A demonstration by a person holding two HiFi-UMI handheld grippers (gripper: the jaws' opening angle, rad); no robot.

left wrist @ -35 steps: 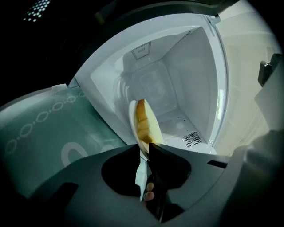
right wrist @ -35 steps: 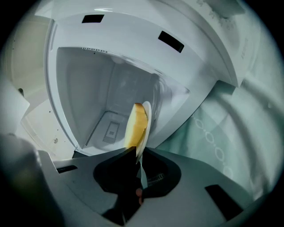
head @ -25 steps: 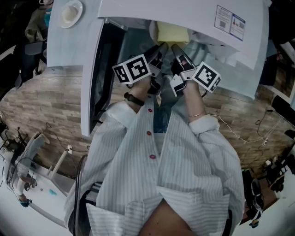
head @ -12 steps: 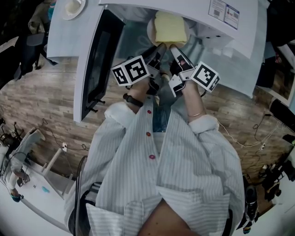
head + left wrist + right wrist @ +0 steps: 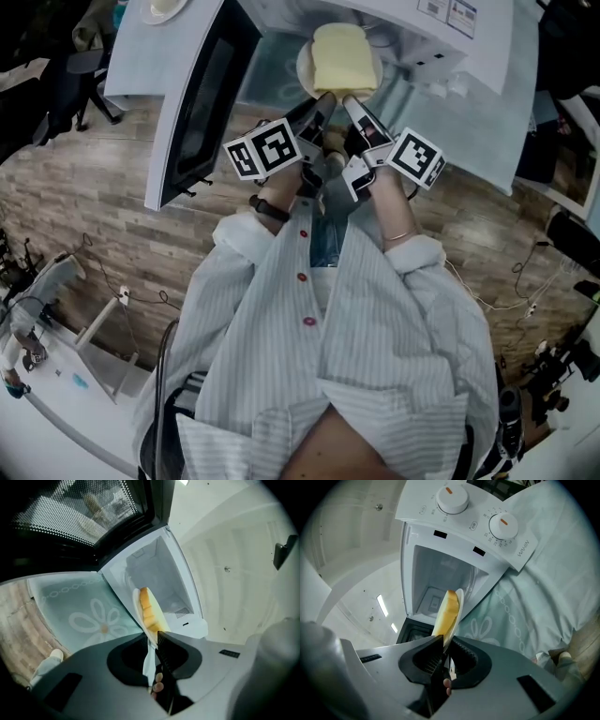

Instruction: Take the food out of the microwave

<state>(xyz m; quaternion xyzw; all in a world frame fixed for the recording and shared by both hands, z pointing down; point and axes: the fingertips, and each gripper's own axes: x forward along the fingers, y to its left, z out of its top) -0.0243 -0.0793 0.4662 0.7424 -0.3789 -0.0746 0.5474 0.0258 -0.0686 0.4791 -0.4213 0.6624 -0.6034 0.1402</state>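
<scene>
Clenching the plate (image 5: 304,67) rim, upper centre, with fingers of left gripper (image 5: 325,97) and right gripper (image 5: 349,97); needing level, matched pulls clear of the microwave (image 5: 459,527), not tipping the food (image 5: 345,56).

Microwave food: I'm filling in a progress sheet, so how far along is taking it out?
Done: the microwave door stands open, and both pairs of jaws are clamped on the rim of the plate. In hand: the left gripper and right gripper hold the plate with the bread at the mouth of the cavity, seemingly just outside it. Left: carry it clear and set it down.
</scene>
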